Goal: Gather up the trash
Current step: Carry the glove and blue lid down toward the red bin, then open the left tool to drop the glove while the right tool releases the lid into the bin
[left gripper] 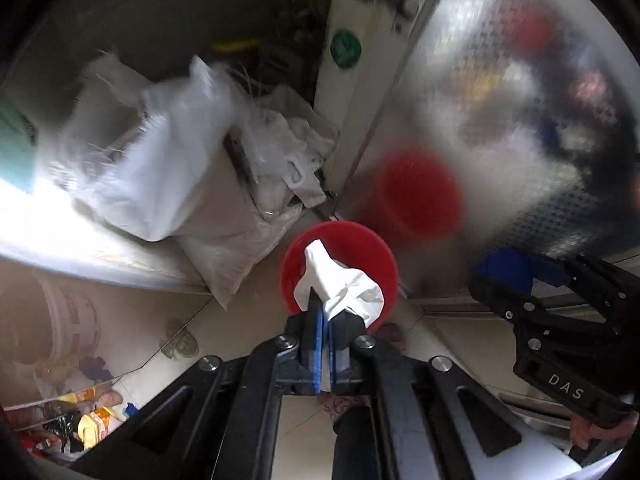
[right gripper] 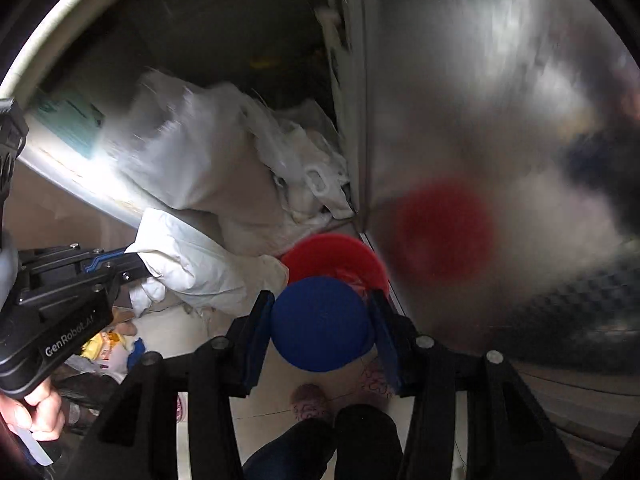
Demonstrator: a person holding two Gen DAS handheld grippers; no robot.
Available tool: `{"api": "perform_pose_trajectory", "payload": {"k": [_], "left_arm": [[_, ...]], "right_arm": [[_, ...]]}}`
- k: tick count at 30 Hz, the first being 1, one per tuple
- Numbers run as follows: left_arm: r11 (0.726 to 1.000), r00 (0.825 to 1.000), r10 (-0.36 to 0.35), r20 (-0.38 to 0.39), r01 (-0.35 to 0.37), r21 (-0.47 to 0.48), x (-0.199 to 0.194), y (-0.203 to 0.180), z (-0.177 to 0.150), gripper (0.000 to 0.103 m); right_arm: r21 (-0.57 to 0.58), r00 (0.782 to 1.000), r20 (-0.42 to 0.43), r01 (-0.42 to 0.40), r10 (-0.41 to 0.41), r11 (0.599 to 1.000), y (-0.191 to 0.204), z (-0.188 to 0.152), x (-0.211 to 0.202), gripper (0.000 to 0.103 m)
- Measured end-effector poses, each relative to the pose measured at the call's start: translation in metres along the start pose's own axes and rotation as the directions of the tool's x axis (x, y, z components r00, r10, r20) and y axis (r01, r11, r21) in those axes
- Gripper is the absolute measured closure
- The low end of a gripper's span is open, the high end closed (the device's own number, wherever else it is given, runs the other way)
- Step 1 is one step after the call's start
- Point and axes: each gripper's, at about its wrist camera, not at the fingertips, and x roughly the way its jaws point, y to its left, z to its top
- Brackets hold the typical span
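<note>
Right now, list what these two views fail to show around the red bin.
- Red bin contents: left wrist view, covered by the white tissue in the left gripper; right wrist view, blocked by the blue ball in the right gripper.
- Items behind the metal panel: only blurred reflections.
- Floor clutter: cut off by the edge, too small.

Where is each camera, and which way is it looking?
Left wrist view: sits on the left gripper, looking steeply down past the white tissue it pinches, into the red bin; the right gripper and a hand show at right.
Right wrist view: sits on the right gripper, looking down past the blue ball between its fingers at the same bin; the left gripper, a hand and slippered feet show.
Both share the bin, its red reflection in the metal cabinet, and the white sacks.
</note>
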Motion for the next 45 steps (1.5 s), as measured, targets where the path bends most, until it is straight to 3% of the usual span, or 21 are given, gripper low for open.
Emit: {"api": "perform_pose_trajectory", "payload": {"k": [6, 10, 16, 18, 22, 24, 26, 30, 45], "left_arm": [[0.999, 0.998, -0.032, -0.045, 0.033, 0.028, 0.053, -0.009, 0.004, 0.101], [0.998, 0.997, -0.017, -0.076, 0.021, 0.051, 0.079, -0.015, 0.007, 0.101], [0.993, 0.994, -0.016, -0.107, 0.028, 0.117, 0.097, -0.027, 0.008, 0.101], [0.993, 0.996, -0.008, -0.083, 0.018, 0.118, 0.101, -0.029, 0.008, 0.099], [0.992, 0.995, -0.025, -0.093, 0.036, 0.121, 0.106, -0.032, 0.008, 0.065], [0.992, 0.995, -0.023, -0.093, 0.034, 0.12, 0.104, -0.031, 0.008, 0.053], [0.993, 0.996, -0.004, -0.086, 0.014, 0.121, 0.103, -0.03, 0.007, 0.033], [0.995, 0.997, 0.038, -0.074, -0.031, 0.097, 0.096, -0.022, 0.004, 0.021], [0.991, 0.991, 0.1, -0.085, -0.106, -0.077, 0.083, 0.042, -0.016, 0.019]], "right_arm": [[0.041, 0.999, -0.023, 0.026, -0.025, 0.999, -0.025, -0.008, 0.044, 0.058], [0.076, 0.999, -0.033, 0.037, -0.034, 0.996, -0.04, -0.014, 0.06, 0.058], [0.102, 0.997, -0.037, 0.064, -0.061, 0.993, -0.052, -0.015, 0.073, 0.058], [0.104, 0.997, -0.037, 0.075, -0.072, 0.992, -0.056, -0.017, 0.073, 0.058], [0.102, 0.996, -0.045, 0.077, -0.072, 0.992, -0.063, -0.021, 0.074, 0.058], [0.094, 0.996, -0.05, 0.076, -0.072, 0.993, -0.063, -0.021, 0.074, 0.058], [0.083, 0.996, -0.053, 0.071, -0.067, 0.994, -0.062, -0.021, 0.073, 0.058], [0.057, 0.997, -0.056, 0.056, -0.053, 0.997, -0.057, -0.017, 0.08, 0.058], [-0.153, 1.0, -0.024, -0.006, 0.002, 0.988, -0.007, 0.004, 0.093, 0.058]]}}
